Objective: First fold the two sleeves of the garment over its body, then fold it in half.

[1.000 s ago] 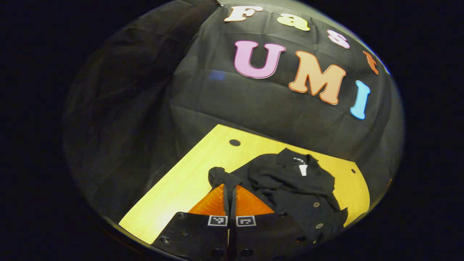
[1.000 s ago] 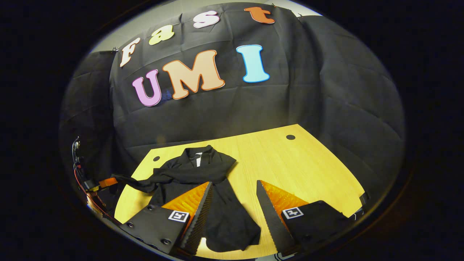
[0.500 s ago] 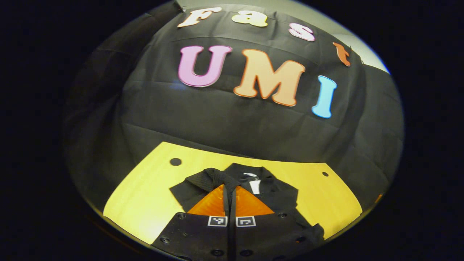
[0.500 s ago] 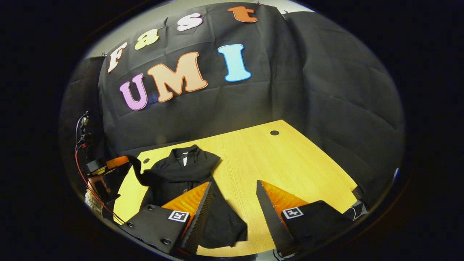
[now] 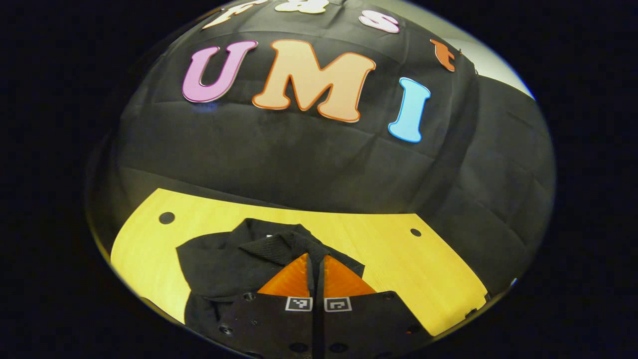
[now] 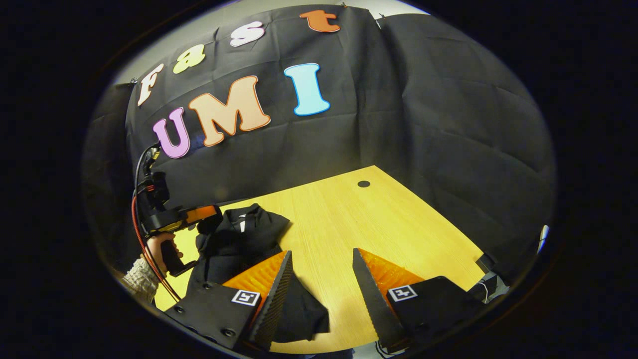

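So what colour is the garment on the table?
Black. The garment shows best in the right gripper view, against the yellow wood table.

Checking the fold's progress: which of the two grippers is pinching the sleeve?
The left gripper: its fingers are closed on the black sleeve. The right gripper hangs open above the table.

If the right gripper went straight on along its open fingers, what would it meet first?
Most likely the bare table. The right gripper is open and empty, and light wood shows in the gap ahead of it. The black garment lies off to its left, outside that line; depth is hard to judge in this view.
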